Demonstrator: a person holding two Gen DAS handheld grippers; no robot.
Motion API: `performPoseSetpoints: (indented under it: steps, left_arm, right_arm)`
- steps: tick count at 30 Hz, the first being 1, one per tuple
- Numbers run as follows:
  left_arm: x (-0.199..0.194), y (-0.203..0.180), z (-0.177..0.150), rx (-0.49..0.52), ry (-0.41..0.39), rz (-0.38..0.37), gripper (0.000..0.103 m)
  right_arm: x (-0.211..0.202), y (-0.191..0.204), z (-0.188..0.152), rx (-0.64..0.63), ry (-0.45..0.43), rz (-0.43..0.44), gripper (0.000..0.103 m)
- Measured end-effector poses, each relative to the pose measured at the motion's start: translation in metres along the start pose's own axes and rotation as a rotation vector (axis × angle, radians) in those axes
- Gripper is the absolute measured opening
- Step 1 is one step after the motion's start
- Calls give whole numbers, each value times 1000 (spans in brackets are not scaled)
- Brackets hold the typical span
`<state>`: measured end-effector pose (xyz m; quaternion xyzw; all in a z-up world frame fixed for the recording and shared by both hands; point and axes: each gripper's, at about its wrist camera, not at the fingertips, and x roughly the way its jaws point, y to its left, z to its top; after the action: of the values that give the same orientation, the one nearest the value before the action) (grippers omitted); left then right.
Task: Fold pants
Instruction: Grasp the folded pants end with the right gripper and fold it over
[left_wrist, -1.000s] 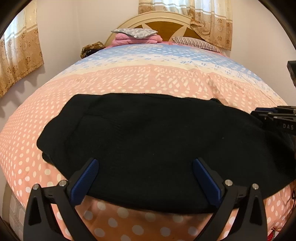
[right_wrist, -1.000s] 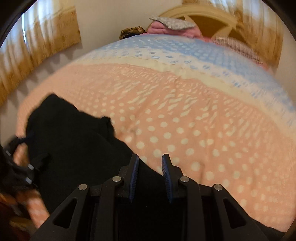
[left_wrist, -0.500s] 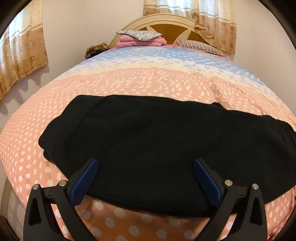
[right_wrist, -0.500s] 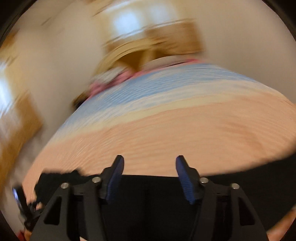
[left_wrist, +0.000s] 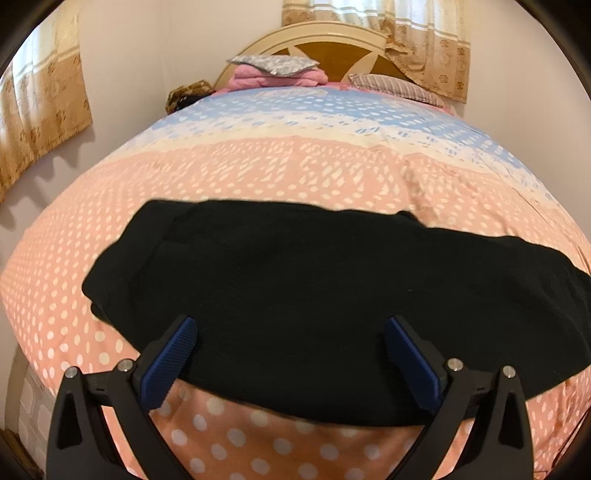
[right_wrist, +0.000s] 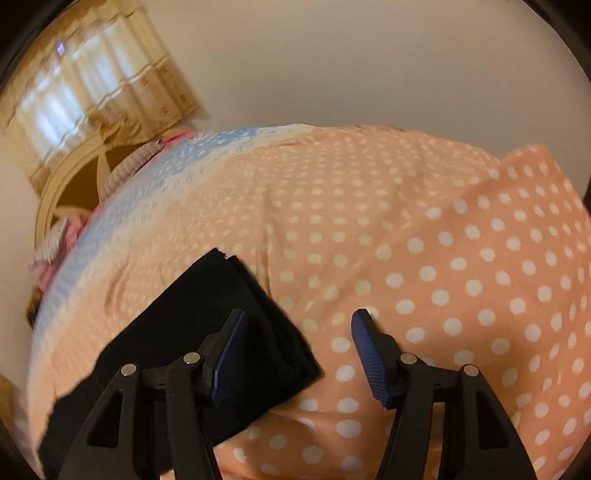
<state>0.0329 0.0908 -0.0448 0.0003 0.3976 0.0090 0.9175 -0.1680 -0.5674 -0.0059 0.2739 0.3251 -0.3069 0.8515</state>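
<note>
Now, left view: pants (left_wrist: 314, 295) full span on bed (left_wrist: 258, 173); left gripper (left_wrist: 290, 350) agape.
Right view: pants end only (right_wrist: 221, 314); right gripper (right_wrist: 297, 350) agape.

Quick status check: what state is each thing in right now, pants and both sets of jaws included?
Black pants: lying flat across the bedspread, held by neither gripper.
Left gripper: jaws wide open, over the pants' near edge.
Right gripper: jaws open, empty, at the pants' end.
Bedspread: spread out, slightly wrinkled on the right.
Curtains: drawn.
Pink blanket: folded by the headboard.
</note>
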Motion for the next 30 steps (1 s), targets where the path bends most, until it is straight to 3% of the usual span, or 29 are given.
performPoseSetpoints:
  steps: [2,5,9,17,21,23,25,30]
  left_arm:
    - [-3,-5,1,13,-4,-4,103]
    - [-5,-10,1,26,-5,-11,103]
    - [-6,-15,0,44,-7,-13,103]
    - [-6,-6,-1,5,-1,-14,103]
    - [-4,-4,-3,-10,14,-21,103]
    - [-3,-5,-4,-11,15,-22,103]
    - [-3,-6,-4,-7,18,-23,103]
    - [-1,-10,-3,3,20,-25,103]
  right_arm:
    - [4,11,0,-38,7,1,61]
    - [4,19,-8,-75,57,122,61]
    - [11,29,-12,-145,71,92,61]
    - [20,24,-7,-82,66,73,61]
    - [18,11,10,-49,19,65,61]
    - [27,8,18,-45,56,94,61]
    - [44,6,17,-48,150,132,61]
    - [30,16,3,-137,177,195,61]
